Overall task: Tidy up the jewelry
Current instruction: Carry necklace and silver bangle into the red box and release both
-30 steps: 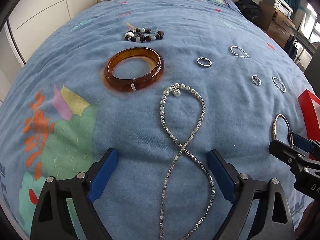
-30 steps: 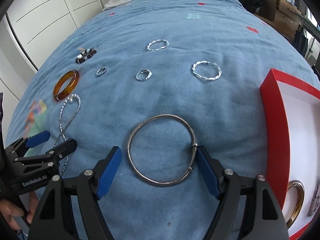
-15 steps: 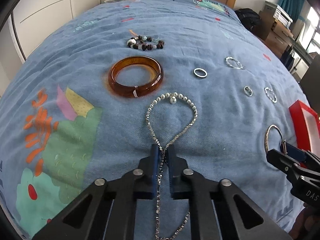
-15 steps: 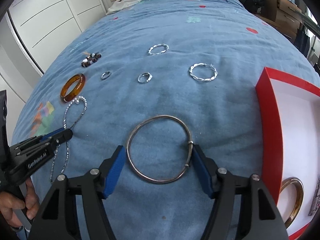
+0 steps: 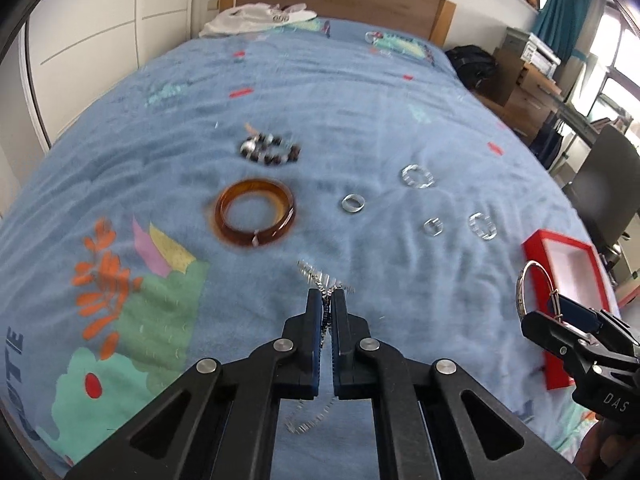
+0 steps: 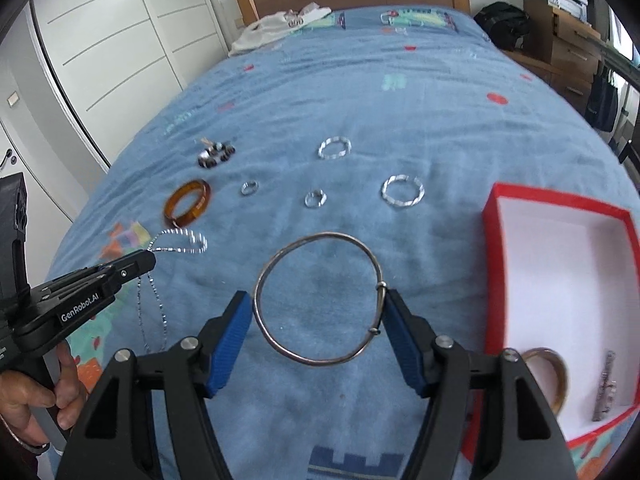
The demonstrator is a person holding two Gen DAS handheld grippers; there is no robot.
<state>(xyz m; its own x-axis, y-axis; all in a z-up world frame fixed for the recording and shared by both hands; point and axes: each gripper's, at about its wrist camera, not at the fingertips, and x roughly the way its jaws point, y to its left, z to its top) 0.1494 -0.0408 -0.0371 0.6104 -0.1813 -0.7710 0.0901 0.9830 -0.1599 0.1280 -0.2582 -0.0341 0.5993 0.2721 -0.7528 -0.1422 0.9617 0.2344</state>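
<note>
**Both grippers lifted jewelry, box waiting at right**

The left gripper was clenched on the necklace, its jaws pinched together with the chain caught between the pads. In the right wrist view the beaded loop hung out ahead of the tips and two strands dangled below, clear of the bedspread. The right gripper grasped the bangle across its width, one pad on each side of the hoop, jaws standing wide around it. The bangle looked raised off the bedspread, near the red box.

The step in hand seemed to be the carry: both pieces picked up, neither yet stowed. The box already held a gold-toned bangle and a small metal piece in its near corner.

Next, the bangle likely needed to go over the red wall and be let go onto the white lining. The necklace would call for more care: its loose strands could swing or snag on the wall, so a slow lowering would suit.

Still on the bedspread: the amber bangle, the bead bracelet and four silver rings.
</note>
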